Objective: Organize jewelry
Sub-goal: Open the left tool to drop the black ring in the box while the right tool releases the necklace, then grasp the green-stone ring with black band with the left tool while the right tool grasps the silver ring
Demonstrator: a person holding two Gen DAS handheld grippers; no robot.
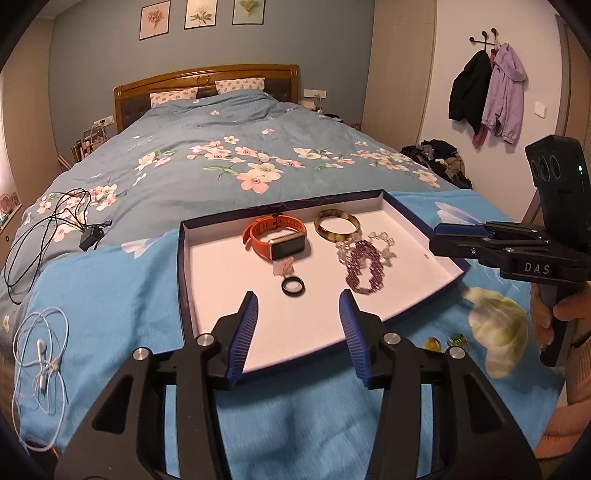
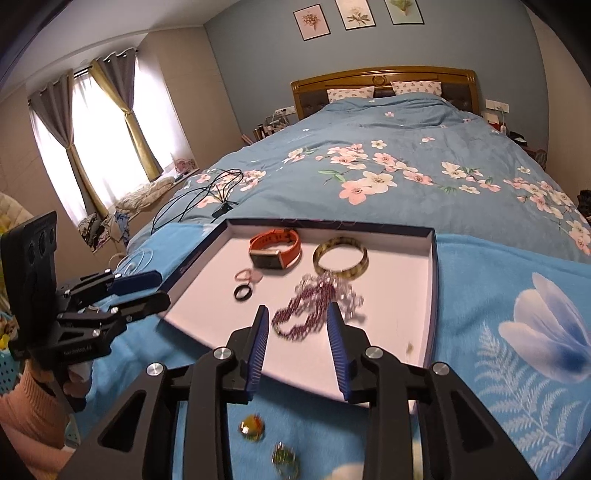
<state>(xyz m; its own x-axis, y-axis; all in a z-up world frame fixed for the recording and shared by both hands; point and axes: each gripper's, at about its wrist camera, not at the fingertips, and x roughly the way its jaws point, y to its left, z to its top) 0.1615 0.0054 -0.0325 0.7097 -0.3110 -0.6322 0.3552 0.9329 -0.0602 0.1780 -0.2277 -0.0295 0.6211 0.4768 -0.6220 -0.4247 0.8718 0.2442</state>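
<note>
Two small glass-like trinkets point(image 2: 252, 427) are seen on the blue blanket, lower centre, directly under the empty, parted right gripper point(image 2: 297, 347), outside the white-lined tray point(image 2: 435, 295).

A bedroom with a blue-grey wall point(image 1: 92, 55) bearing three framed flower prints point(image 1: 199, 14) above a carved wooden headboard point(image 1: 207, 75). The bed point(image 1: 221, 147) wears a blue floral duvet (two patterned pillows at its head). A window point(image 2: 92, 140) glows bright between grey-and-gold curtains point(image 2: 129, 103). Coats point(image 1: 487, 88) hang from hooks on a white wall.
</note>
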